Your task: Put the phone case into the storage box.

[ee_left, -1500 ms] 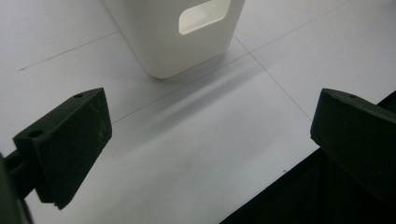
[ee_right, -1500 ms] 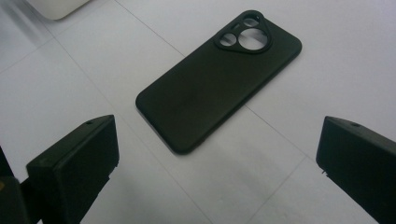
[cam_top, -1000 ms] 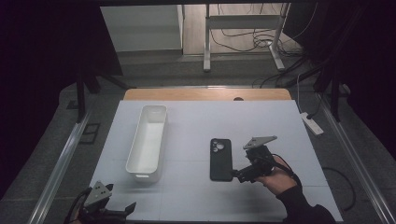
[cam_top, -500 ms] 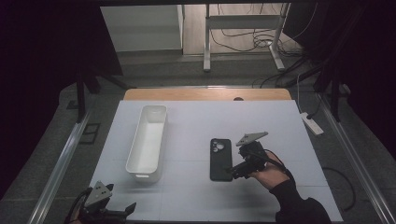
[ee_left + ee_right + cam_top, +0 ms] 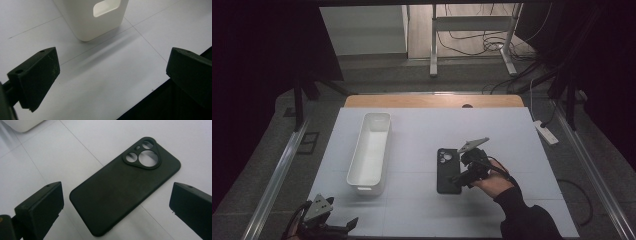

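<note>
A black phone case [image 5: 448, 170] lies flat on the white table, its camera cutouts at the far end; the right gripper view shows the same phone case [image 5: 125, 185] close up. My right gripper [image 5: 458, 178] hovers at the case's right edge, jaws open and wide apart, nothing between them; in its own view the right gripper [image 5: 117, 212] frames the case. A long white bin [image 5: 370, 151] stands left of centre. My left gripper [image 5: 343, 225] rests open at the near left table edge, and in its own view the left gripper [image 5: 110, 75] faces the white bin [image 5: 91, 18] end wall with a handle slot.
The table's front edge [image 5: 150, 100] runs close under my left gripper. A wooden strip [image 5: 432, 101] borders the far side. A power strip [image 5: 546, 132] lies off the right edge. Metal rails [image 5: 277, 175] flank the table.
My right gripper has moved left toward the phone case, from just beside it to over its right edge. The left gripper has stayed still.
</note>
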`<action>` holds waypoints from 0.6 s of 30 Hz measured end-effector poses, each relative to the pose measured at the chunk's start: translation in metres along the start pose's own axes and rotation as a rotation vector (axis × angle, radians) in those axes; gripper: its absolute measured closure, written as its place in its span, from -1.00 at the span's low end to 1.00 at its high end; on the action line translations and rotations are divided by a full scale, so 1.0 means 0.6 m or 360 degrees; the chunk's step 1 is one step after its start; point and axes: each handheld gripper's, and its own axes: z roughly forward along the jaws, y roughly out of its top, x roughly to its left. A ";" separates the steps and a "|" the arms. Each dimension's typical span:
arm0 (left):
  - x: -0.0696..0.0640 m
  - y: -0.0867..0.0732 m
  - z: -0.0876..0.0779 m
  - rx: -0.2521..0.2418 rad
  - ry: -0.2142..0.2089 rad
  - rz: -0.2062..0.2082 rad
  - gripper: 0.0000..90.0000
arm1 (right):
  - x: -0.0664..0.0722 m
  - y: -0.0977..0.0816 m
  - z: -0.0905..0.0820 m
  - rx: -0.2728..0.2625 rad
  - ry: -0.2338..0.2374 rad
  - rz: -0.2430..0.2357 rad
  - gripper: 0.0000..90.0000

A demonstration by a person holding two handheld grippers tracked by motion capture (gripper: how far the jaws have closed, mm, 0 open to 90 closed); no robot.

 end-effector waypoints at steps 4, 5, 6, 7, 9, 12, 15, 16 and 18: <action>0.000 0.000 0.000 0.0002 -0.0001 0.0001 -1.00 | 0.002 0.009 0.010 0.0031 0.0011 -0.0001 -1.00; 0.000 0.000 0.000 0.0002 -0.0001 0.0001 -1.00 | 0.004 0.011 0.012 0.0035 0.0008 0.0001 -1.00; 0.000 0.000 0.000 0.0003 -0.0001 0.0002 -1.00 | 0.005 0.014 0.014 0.0043 0.0010 -0.0006 -1.00; 0.000 0.000 0.000 0.0003 -0.0001 0.0003 -1.00 | 0.007 0.018 0.019 0.0062 0.0006 -0.0012 -1.00; 0.000 0.000 0.000 0.0001 -0.0002 0.0002 -1.00 | 0.008 0.020 0.022 0.0072 -0.0002 -0.0014 -1.00; 0.000 0.000 0.000 -0.0001 -0.0001 0.0002 -1.00 | 0.009 0.021 0.028 0.0086 -0.0013 -0.0030 -0.94; 0.000 0.000 0.000 0.0002 -0.0001 0.0005 -1.00 | 0.008 0.022 0.033 0.0112 -0.0037 -0.0036 -0.81; -0.001 0.000 0.000 0.0002 -0.0001 0.0005 -1.00 | 0.008 0.022 0.033 0.0117 -0.0045 -0.0040 -0.76; -0.001 0.000 0.000 0.0002 -0.0001 0.0006 -1.00 | 0.007 0.022 0.034 0.0123 -0.0043 -0.0045 -0.61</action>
